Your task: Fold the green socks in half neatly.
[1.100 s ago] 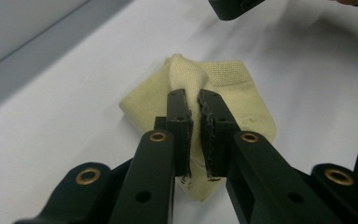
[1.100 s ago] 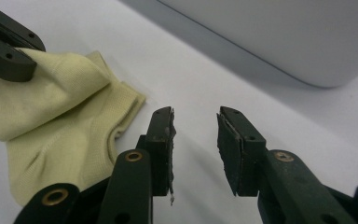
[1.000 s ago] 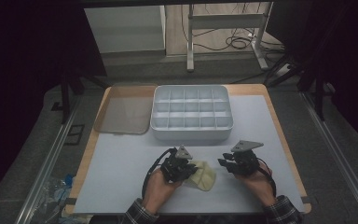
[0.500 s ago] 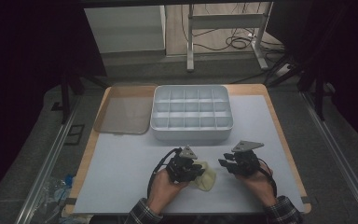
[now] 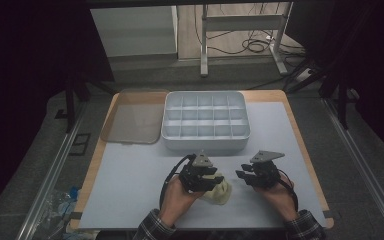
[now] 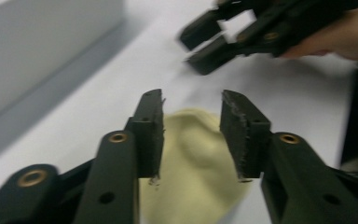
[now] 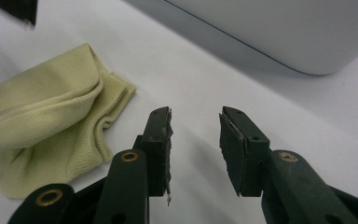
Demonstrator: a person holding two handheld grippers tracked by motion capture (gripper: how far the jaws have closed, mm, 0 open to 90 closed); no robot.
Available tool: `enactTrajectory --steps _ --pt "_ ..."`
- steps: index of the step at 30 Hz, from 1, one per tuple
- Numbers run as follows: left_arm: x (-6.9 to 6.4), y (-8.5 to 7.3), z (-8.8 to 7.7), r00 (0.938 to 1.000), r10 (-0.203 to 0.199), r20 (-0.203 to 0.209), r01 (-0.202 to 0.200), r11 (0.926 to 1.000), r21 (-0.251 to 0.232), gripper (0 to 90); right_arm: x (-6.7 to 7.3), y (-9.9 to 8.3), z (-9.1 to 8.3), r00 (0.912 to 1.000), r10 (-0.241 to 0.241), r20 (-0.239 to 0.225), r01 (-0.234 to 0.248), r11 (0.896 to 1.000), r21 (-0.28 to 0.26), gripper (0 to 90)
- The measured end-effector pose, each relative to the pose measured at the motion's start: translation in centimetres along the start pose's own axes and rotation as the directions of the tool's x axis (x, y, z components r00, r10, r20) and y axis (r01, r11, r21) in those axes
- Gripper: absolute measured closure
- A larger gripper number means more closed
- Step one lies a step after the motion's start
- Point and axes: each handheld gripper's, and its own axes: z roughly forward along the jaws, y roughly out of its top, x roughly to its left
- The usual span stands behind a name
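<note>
We see a pale yellow cloth (image 5: 217, 189) lying crumpled on the table (image 5: 130, 190), near the front edge, right under and just beside the left hand-held gripper (image 5: 206, 176). In the left gripper view that left hand-held gripper (image 6: 191, 126) has its jaws standing apart over the cloth (image 6: 193, 172); the jaws have just been opening, the cloth sits below and between them, and the pads do not press on it. The right hand-held gripper (image 5: 244, 176) sits to the right of the cloth, near but apart from it, jaws pointing toward the left one. In the right gripper view its own jaws (image 7: 195, 140) stand parted with bare table between them and nothing held; the cloth (image 7: 51, 126) lies off to the left of them.

The high view gives us the whole layout: white compartment tray (image 5: 206, 122) behind both hands, a flat translucent lid (image 5: 132, 122) left of it, plaid sleeves at the bottom edge. The right gripper view shows the cloth's folds and ribbed knit edge (not readable from above). The left gripper view shows the other hand-held gripper (image 6: 205, 44) across the table, blurred, with a bit of hand (image 6: 331, 39) behind it.

From above, the left hand-held gripper covers part of the cloth, so we cannot tell its full outline. The left gripper view cuts off the cloth's lower part, and its image is soft. The tray wall (image 7: 279, 32) is cropped in the right gripper view.
</note>
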Motion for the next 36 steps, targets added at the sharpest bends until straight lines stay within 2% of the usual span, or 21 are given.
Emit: enactTrajectory --steps 4,6,9,10,12,13,15,18,20,21,25,30,36 --pt "0.9 -0.9 0.2 0.9982 -0.028 -0.052 0.029 0.9995 0.010 44.9 -0.1 0.0 0.0 1.0000 0.000 0.002 0.000 1.000 0.000 62.9" --pt "1.1 -1.3 0.7 0.9971 -0.037 -0.066 0.038 0.9992 0.015 33.8 -0.1 0.0 -0.1 1.0000 0.001 0.004 -0.001 1.000 0.000 62.6" --pt "1.3 -1.8 1.6 0.9965 -0.070 -0.045 0.071 0.9973 0.019 21.6 0.0 -0.1 0.0 1.0000 0.000 0.003 0.000 1.000 0.000 62.0" --pt "1.3 -1.9 1.8 0.9964 -0.075 -0.039 0.076 0.9970 0.016 17.9 0.0 -0.1 0.0 1.0000 -0.002 0.004 0.002 1.000 0.002 61.8" --pt "1.2 -2.0 2.1 0.9963 -0.078 -0.037 0.078 0.9968 0.017 16.9 0.0 -0.1 0.1 1.0000 -0.002 0.004 0.002 1.000 0.004 61.6" --pt "1.1 -2.2 2.5 0.9963 -0.077 -0.037 0.078 0.9967 0.020 12.1 0.0 -0.2 0.1 1.0000 -0.001 0.003 0.001 1.000 0.006 61.3" --pt "0.8 -2.4 3.5 0.9961 -0.064 -0.061 0.066 0.9971 0.037 10.5 0.0 -0.2 0.2 1.0000 -0.002 0.003 0.002 1.000 0.006 61.0" --pt "0.8 -2.8 4.2 0.9959 -0.069 -0.059 0.072 0.9959 0.054 7.5 0.0 -0.3 0.2 1.0000 0.000 0.002 0.000 1.000 0.005 60.6" --pt "0.8 -3.0 4.3 0.9959 -0.058 -0.069 0.063 0.9959 0.065 5.7 0.0 -0.3 0.2 1.0000 0.000 0.001 0.000 1.000 0.006 60.6" --pt "0.7 -3.2 4.7 0.9947 -0.045 -0.093 0.052 0.9956 0.078 4.9 0.0 -0.4 0.2 1.0000 0.001 0.001 -0.001 1.000 0.010 60.5" --pt "0.7 -3.4 5.1 0.9939 -0.044 -0.101 0.051 0.9961 0.072 3.9 0.1 -0.4 0.4 1.0000 -0.002 -0.001 0.002 1.000 0.012 60.5" --pt "0.5 -3.2 4.7 0.9941 -0.028 -0.105 0.036 0.9965 0.076 4.4 0.1 -0.4 0.3 1.0000 -0.001 -0.002 0.001 1.000 0.012 60.5" --pt "1.0 -3.3 2.6 0.9935 -0.028 -0.110 0.035 0.9973 0.064 4.6 0.2 -0.3 -0.1 0.9997 0.016 -0.018 -0.016 1.000 -0.001 62.6"
